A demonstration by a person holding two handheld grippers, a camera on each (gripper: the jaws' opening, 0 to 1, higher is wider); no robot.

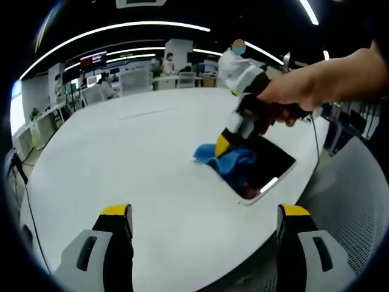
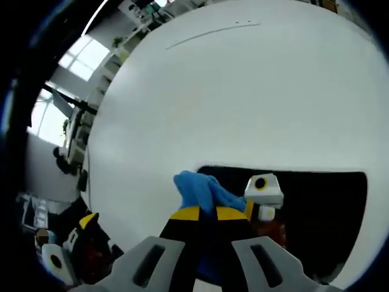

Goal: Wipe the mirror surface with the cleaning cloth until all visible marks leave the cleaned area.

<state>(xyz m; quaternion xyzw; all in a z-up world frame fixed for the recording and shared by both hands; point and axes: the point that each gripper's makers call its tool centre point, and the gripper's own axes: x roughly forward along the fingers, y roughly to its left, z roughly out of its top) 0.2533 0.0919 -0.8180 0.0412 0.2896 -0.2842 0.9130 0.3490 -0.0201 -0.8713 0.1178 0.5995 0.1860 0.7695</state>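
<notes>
Your left gripper (image 1: pixel 205 228) hovers with jaws wide over the white table (image 1: pixel 134 158); your right gripper (image 2: pixel 206 214) pinches the blue cloth (image 2: pixel 197 188) on the dark mirror (image 2: pixel 322 207), office desks behind

The cleaning cloth (image 2: pixel 200 190) is partly hidden behind the right tongs (image 2: pixel 206 214); the mirror (image 2: pixel 322 207) is cut off at the picture's edge.

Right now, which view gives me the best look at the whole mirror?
The left gripper view: the mirror shows nearly whole on the white table. The right gripper view shows only part of it, close behind the blue cloth.
</notes>
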